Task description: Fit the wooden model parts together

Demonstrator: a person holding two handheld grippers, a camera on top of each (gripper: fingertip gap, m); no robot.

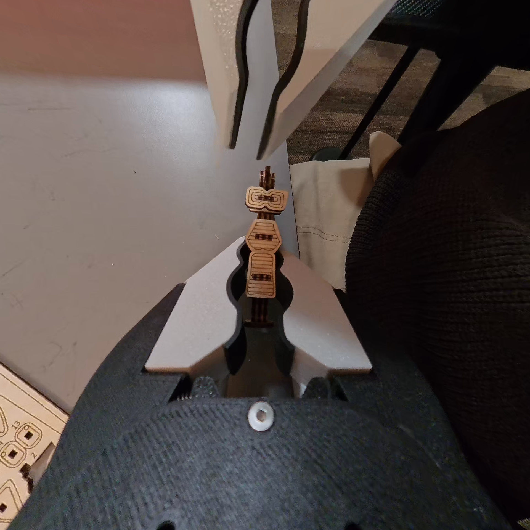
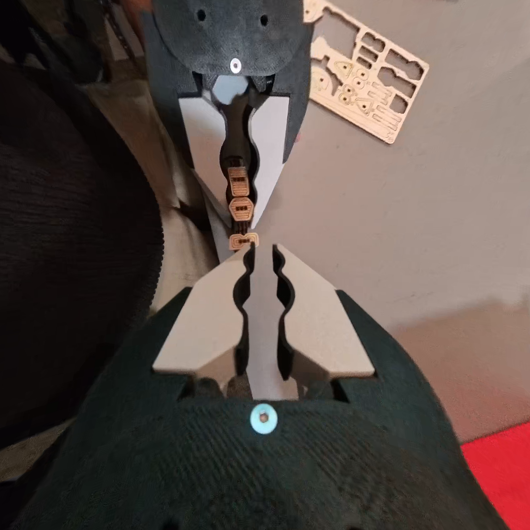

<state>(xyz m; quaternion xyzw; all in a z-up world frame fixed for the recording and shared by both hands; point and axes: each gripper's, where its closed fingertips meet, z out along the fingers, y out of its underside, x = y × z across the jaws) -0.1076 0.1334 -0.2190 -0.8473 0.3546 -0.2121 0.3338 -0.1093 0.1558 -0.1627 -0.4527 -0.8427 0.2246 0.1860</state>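
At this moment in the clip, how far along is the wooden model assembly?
Done: three engraved plates sit slotted on the wooden subassembly. In hand: the left gripper clamps it, while the right gripper faces its tip, jaws apart and empty. Left: the punched sheet on the grey table holds unpunched pieces.

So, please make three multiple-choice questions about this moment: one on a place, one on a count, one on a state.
1. Where is the wooden model?
A. between the left claw's fingers
B. flat on the table
C. on the red surface

2. How many engraved plates show on the model?
A. one
B. three
C. five

3. How is the right claw?
A. shut on the model
B. shut on the wooden sheet
C. open and empty

Key: 1 A, the left claw grips the model's lower part. 2 B, three plates sit in a row along the stem. 3 C, grey table shows through the gap between its fingers.
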